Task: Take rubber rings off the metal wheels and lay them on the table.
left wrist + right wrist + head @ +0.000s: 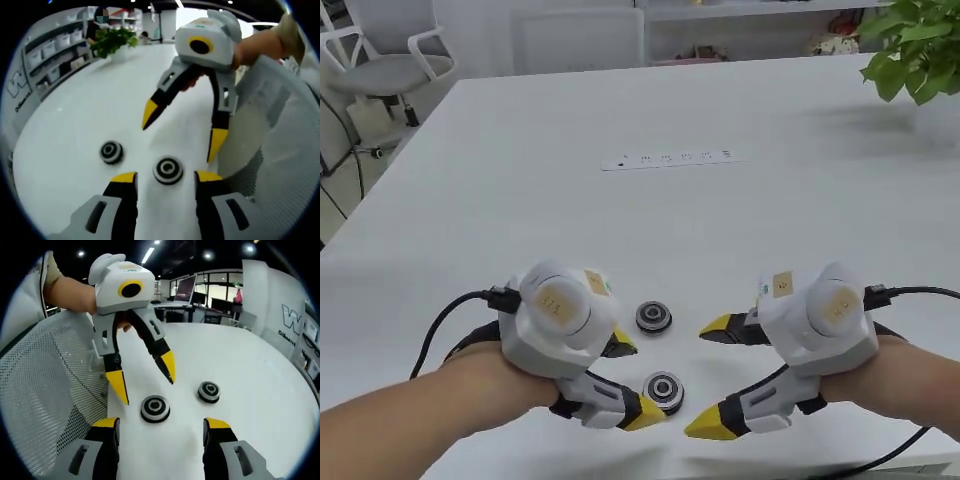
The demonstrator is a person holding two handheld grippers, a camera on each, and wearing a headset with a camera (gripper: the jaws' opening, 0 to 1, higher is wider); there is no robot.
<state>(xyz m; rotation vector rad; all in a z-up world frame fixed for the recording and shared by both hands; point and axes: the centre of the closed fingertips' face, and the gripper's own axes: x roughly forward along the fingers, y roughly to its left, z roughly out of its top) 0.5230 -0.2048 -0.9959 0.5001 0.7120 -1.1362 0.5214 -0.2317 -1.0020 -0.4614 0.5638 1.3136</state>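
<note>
We've got the white table (620, 210) carrying both wheels flat, hubs up, so their rims are open to a pinch. The left gripper (638, 380) and right gripper (702, 380) face each other, jaws spread wide and gripping nothing. They bracket the near wheel (664, 390), likely one to steady and one to peel. The far wheel (653, 317) waits just beyond, apart. The rubber rings seem seated as dark outer bands, but we can't separate rubber from metal here.
</note>
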